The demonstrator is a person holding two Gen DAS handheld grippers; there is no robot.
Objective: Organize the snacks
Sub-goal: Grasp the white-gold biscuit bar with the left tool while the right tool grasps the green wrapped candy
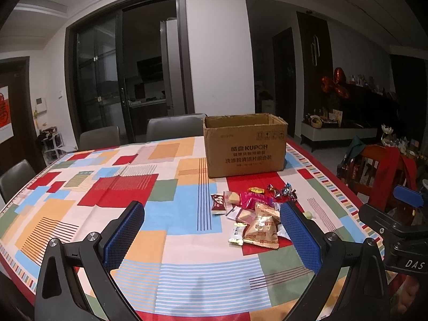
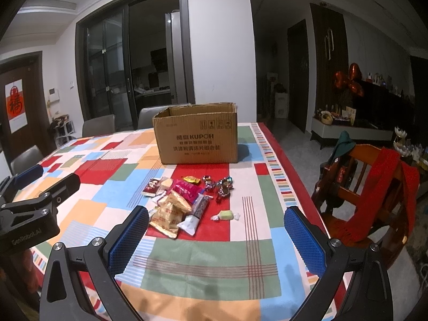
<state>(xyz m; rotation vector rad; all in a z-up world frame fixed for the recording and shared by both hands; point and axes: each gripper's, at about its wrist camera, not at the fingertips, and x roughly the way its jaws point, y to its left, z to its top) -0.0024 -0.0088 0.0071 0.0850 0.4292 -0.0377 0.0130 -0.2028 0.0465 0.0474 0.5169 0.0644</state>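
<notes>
Blue-padded fingers of the left gripper (image 1: 211, 222) and right gripper (image 2: 216, 226) are spread wide, holding nothing, above a table (image 2: 211, 267) covered with a cloth of coloured blocks. Ahead of both grippers lies the snack pile (image 2: 182, 200); a green wrapped candy (image 2: 225, 215) sits just apart on its right. Beyond the pile stands an open cardboard box (image 2: 198, 139); its contents cannot be seen. Grey chairs (image 2: 99, 124) and dark glass doors (image 2: 128, 61) stand behind the table.
</notes>
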